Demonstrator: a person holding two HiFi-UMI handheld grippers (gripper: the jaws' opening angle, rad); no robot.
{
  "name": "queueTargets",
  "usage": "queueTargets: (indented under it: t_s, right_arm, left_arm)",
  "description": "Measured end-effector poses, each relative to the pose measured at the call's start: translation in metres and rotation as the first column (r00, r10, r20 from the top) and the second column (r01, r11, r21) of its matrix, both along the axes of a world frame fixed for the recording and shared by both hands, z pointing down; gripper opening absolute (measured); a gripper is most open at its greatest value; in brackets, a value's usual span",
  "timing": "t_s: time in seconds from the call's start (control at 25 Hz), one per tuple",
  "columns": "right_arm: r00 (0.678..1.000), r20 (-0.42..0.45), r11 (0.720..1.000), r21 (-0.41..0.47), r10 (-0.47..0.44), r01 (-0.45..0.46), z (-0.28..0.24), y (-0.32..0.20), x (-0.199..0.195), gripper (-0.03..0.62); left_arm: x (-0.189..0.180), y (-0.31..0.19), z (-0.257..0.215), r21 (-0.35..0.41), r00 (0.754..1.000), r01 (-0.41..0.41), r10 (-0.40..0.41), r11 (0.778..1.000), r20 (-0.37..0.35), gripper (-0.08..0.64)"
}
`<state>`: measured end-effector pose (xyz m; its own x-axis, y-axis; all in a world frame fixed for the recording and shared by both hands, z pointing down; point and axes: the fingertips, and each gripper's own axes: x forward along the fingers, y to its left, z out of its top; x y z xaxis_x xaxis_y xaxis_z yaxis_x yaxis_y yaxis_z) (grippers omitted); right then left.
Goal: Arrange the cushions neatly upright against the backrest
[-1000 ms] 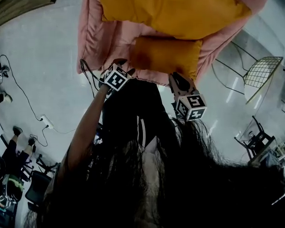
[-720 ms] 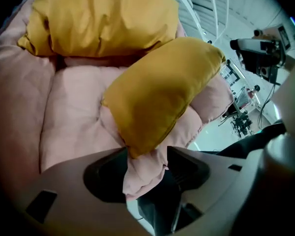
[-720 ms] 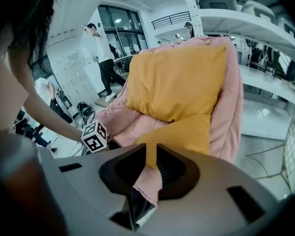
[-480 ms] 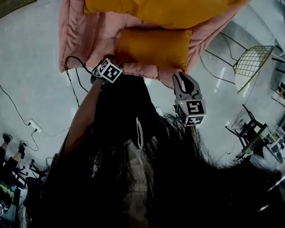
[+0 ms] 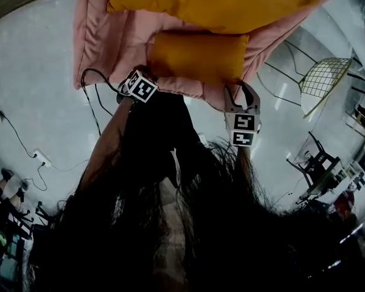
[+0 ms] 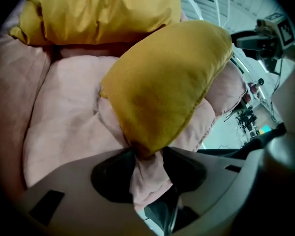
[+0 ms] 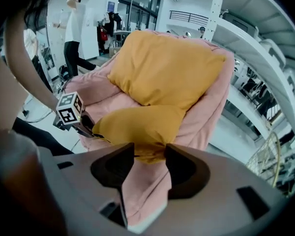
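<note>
A small yellow cushion [image 5: 198, 56] lies across the front of the pink padded chair [image 5: 106, 41]. Behind it a large yellow cushion [image 5: 201, 5] leans on the backrest. My left gripper [image 5: 147, 78] is at the small cushion's left corner. In the left gripper view its closing jaws [image 6: 148, 154] pinch that corner [image 6: 162, 92] together with a fold of pink seat fabric [image 6: 64, 112]. My right gripper [image 5: 240, 89] is at the right corner. Its jaws [image 7: 150, 151] are opening, with the cushion's corner [image 7: 137, 124] loose between them.
A wire-frame chair [image 5: 325, 87] stands on the floor right of the pink chair. A cable and power strip [image 5: 42, 158] lie on the floor at left. People [image 7: 76, 28] stand far behind, beside white shelving [image 7: 255, 48]. Dark hair hides the lower head view.
The right gripper drew back from the small cushion's right corner, then came up to it again with its jaws wider. The left gripper stayed at the left corner.
</note>
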<state>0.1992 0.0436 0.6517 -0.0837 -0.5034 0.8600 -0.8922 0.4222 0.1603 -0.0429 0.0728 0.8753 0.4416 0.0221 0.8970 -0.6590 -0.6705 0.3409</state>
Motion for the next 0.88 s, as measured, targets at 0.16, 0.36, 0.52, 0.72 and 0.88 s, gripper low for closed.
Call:
queueTargets:
  t_s: [0.16, 0.36, 0.52, 0.72, 0.88]
  right_arm:
    - [1.000, -0.027, 0.999, -0.032, 0.003, -0.004, 0.013, -0.008, 0.006, 0.198]
    - [1.000, 0.018, 0.996, -0.086, 0.004, -0.003, 0.013, -0.013, 0.006, 0.114]
    - [0.989, 0.106, 0.988, -0.119, 0.107, -0.095, 0.004, -0.009, 0.008, 0.066]
    - [0.960, 0.219, 0.976, -0.163, 0.176, -0.142, -0.011, -0.014, -0.002, 0.051]
    - [0.921, 0.305, 0.955, -0.243, 0.242, -0.171, -0.014, -0.016, -0.020, 0.048]
  left_arm:
    - [0.000, 0.000, -0.006, -0.022, 0.999, -0.036, 0.035, 0.999, -0.037, 0.149]
    - [-0.003, 0.002, -0.028, -0.020, 0.992, -0.080, 0.078, 0.997, -0.095, 0.089]
    - [-0.008, 0.011, -0.044, -0.039, 0.987, -0.108, 0.102, 0.993, -0.126, 0.066]
    - [-0.034, 0.025, -0.080, -0.150, 0.985, -0.112, 0.090, 0.982, -0.150, 0.055]
    - [-0.067, 0.021, -0.110, -0.212, 0.989, -0.065, 0.035, 0.975, -0.141, 0.052]
